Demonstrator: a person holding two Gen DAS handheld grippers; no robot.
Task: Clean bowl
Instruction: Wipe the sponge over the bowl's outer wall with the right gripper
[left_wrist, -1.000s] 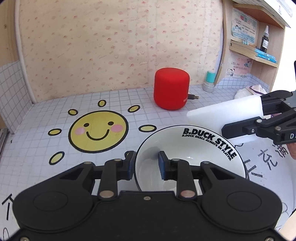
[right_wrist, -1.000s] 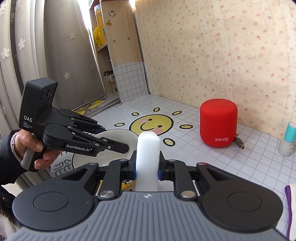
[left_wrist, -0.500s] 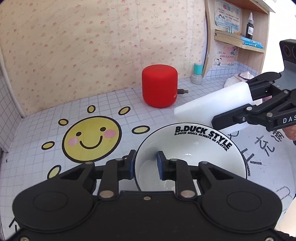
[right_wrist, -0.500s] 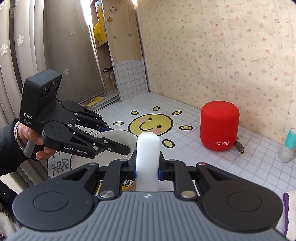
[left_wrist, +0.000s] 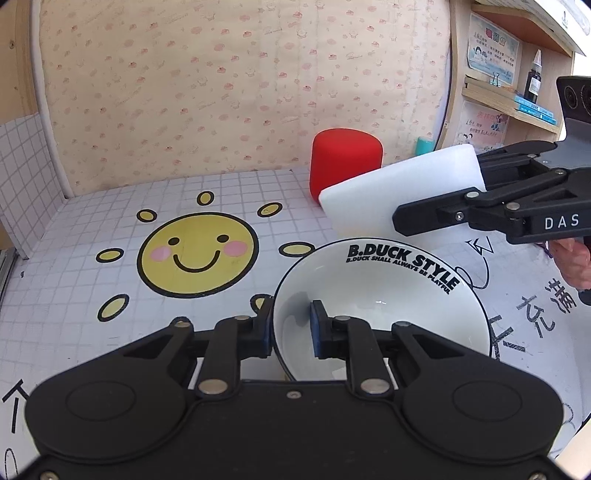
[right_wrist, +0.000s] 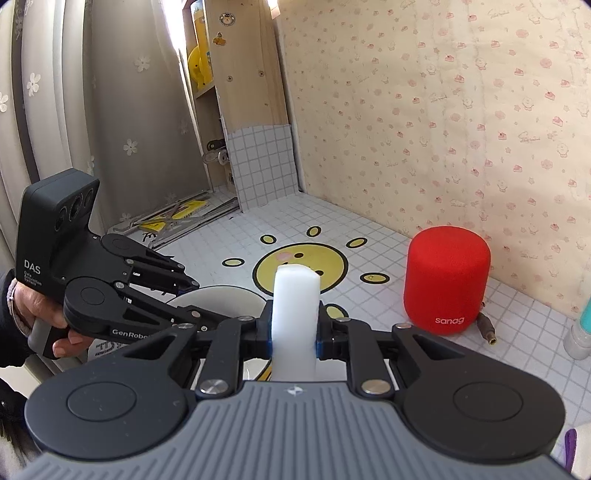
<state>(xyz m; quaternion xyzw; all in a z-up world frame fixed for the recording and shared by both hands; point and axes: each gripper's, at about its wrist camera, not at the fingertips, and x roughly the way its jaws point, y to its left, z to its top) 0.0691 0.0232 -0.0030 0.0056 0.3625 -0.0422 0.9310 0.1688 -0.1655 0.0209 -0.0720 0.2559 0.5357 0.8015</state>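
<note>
White bowl (left_wrist: 384, 302) lettered "B.DUCK STYLE", standing on the bench (left_wrist: 74, 295) just beside the sun-face print (left_wrist: 197, 254), on the side away from the tiled corner. The left tongs (left_wrist: 291, 328) have just been closing and now pinch the bowl's near rim, one pad outside the wall and one inside. The right tongs (right_wrist: 293, 328) are clamped fully onto a white sponge block (right_wrist: 295, 310), which hangs above the bowl's far rim, between it and the red speaker (left_wrist: 345, 162), without touching the bowl. Judged progress: bowl steadied and sponge in hand, so preparation is done; no wiping contact is visible, and the whole scrub of the interior remains. Room for moving: the bowl's mouth is open and unobstructed apart from the left inner pad; the speaker stands near, behind the sponge, and the wall beyond it limits reach; bare bench lies toward the sun-face print.
</note>
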